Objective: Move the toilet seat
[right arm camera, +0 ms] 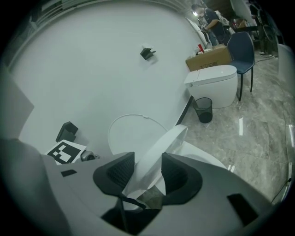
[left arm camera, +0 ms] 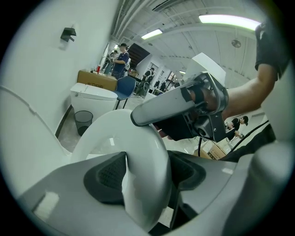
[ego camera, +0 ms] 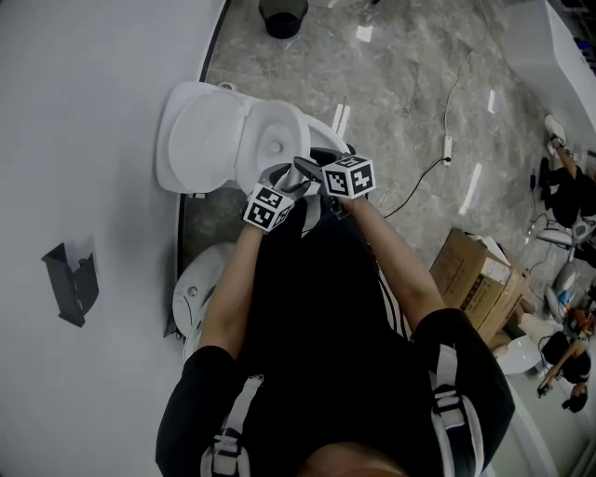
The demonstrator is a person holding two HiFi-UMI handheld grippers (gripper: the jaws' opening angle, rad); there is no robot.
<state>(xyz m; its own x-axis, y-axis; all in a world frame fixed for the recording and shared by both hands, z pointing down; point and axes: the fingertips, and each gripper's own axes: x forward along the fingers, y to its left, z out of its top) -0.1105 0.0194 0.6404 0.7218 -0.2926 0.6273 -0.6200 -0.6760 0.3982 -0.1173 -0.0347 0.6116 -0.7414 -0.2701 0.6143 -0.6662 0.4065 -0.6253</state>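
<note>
The white toilet (ego camera: 279, 140) stands against the wall with its lid (ego camera: 200, 140) raised against the wall. Both grippers hold the front of the white toilet seat (left arm camera: 143, 152), which is tilted up off the bowl. My left gripper (left arm camera: 145, 173) has the thick seat ring between its dark pads, both touching it. The seat's thin edge (right arm camera: 159, 147) is pinched between the pads of my right gripper (right arm camera: 146, 173). In the head view the left gripper (ego camera: 282, 182) and right gripper (ego camera: 310, 170) sit side by side at the bowl's front, under their marker cubes.
A second toilet (ego camera: 200, 293) stands near my left side along the wall. A black bin (ego camera: 283, 17) is further along, a cable (ego camera: 438, 158) crosses the marble floor, and cardboard boxes (ego camera: 480, 279) lie to the right. A dark holder (ego camera: 73, 284) hangs on the wall. People stand far right.
</note>
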